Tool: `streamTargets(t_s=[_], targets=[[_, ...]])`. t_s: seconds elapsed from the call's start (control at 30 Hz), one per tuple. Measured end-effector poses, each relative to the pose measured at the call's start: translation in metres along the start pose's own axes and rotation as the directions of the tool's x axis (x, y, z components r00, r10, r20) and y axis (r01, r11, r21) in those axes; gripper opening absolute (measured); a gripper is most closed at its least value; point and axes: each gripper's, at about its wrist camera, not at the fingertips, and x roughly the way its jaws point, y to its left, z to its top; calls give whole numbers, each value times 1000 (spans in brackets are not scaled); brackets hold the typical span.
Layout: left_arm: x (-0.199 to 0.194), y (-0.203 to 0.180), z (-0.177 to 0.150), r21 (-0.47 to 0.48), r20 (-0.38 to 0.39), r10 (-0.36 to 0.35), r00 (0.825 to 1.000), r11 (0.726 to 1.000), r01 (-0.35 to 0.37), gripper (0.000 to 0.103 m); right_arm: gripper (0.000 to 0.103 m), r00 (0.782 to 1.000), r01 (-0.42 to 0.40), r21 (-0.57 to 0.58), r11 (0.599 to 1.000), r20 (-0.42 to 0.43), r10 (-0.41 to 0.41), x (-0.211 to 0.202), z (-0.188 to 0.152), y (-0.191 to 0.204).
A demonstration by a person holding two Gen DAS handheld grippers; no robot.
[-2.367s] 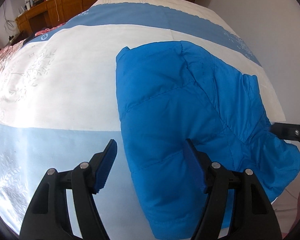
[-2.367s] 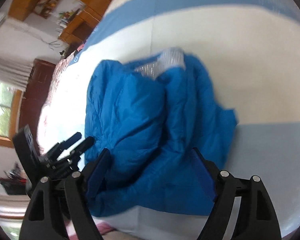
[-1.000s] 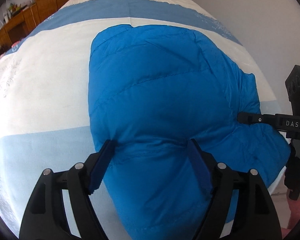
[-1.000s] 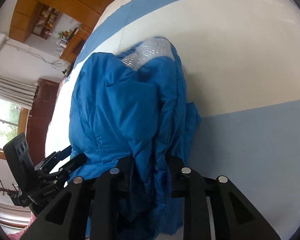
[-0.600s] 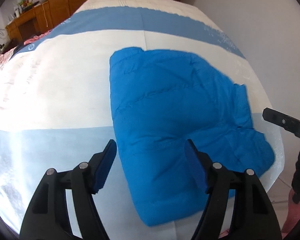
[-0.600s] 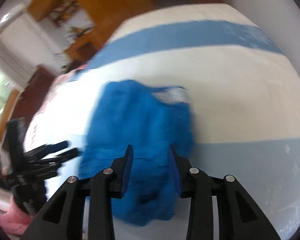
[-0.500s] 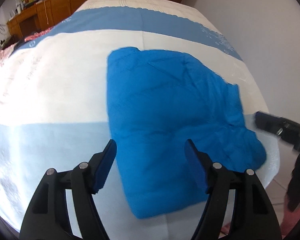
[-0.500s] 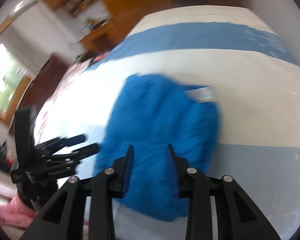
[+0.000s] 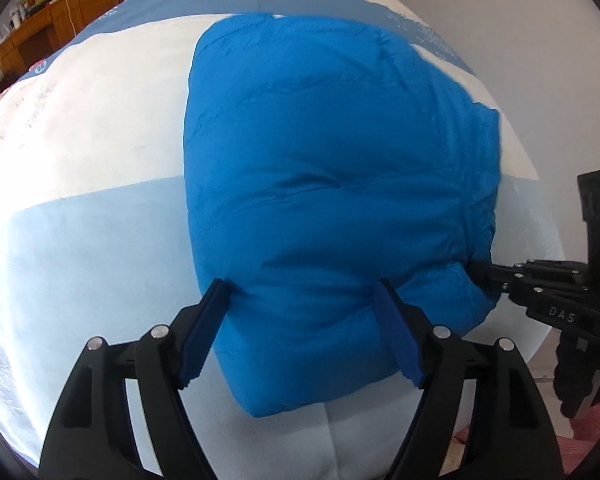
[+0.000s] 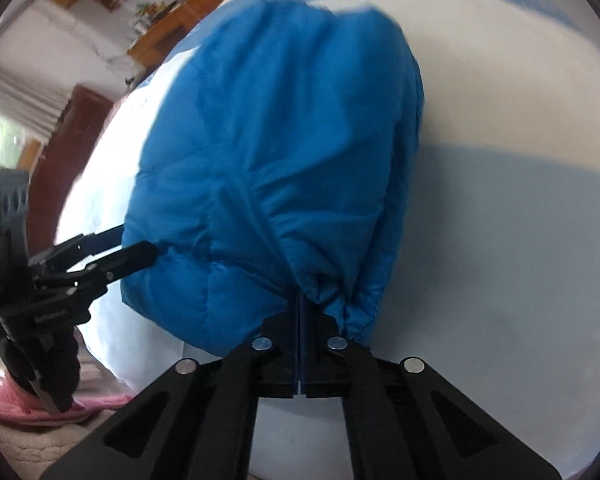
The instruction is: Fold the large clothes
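Observation:
A bright blue puffy jacket [image 9: 328, 184] lies folded into a thick bundle on the bed near its front corner. My left gripper [image 9: 304, 336] is open, its blue pads astride the bundle's near edge. My right gripper [image 10: 300, 320] is shut on a gathered bit of the jacket's [image 10: 276, 152] near edge. In the left wrist view the right gripper [image 9: 488, 274] pinches the bundle's right side. In the right wrist view the left gripper [image 10: 132, 248] reaches in at the bundle's left side.
The bed's quilt [image 9: 80, 184] has white and pale blue bands and drops off at the front and right. A white wall [image 9: 520, 20] stands right of the bed. Wooden cabinets [image 9: 28, 32] stand far left. Pink cloth [image 10: 16, 404] lies on the floor.
Both grippers have come down close to the jacket. The right gripper has shut on the jacket's edge. The left stays open, now astride the bundle's near edge.

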Motion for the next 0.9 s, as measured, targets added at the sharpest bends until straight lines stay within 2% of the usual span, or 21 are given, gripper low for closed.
streamTargets(t_s=[0.1,0.23,0.33,0.37,0.5,0.53,0.6,0.63,0.7,0.8,0.9], targets=[[9,0,-6,13,20,26,999,1000,-27,81,0,1000,-19,32,999,15,18,11,-2,-6],[13,10,-1,-25,2,-9,1000,1000,9,83,0,1000,-20,34,999,20,20,11,-1,-3],[1,24,6,-53,-19,-50,999,997,49,75,1,1000,-20,6,1000,9,20,-13,1,3],[-7,32,13,-71,-10,-65,998,995,64,69,2,1000,-21,-7,1000,21,21,-25,5,7],[-33,56,49,-100,70,-67,995,992,74,69,10,992,34,-113,993,123,-20,-64,31,34],[-37,61,64,-109,93,-60,994,992,70,68,14,989,53,-130,990,142,-34,-67,40,39],[-36,65,89,-108,110,-79,991,990,91,67,14,983,77,-149,986,175,-50,-65,69,47],[-33,65,102,-116,108,-78,991,989,91,66,14,982,75,-149,986,183,-47,-62,79,49],[-25,60,121,-113,94,-120,988,985,131,63,14,980,70,-160,985,195,-38,-51,104,57],[-4,50,141,-80,66,-127,990,988,132,62,14,980,104,-153,983,186,-75,-31,124,53],[32,43,157,-104,-2,-123,992,987,122,61,8,984,104,-81,991,150,-91,-13,127,30]])
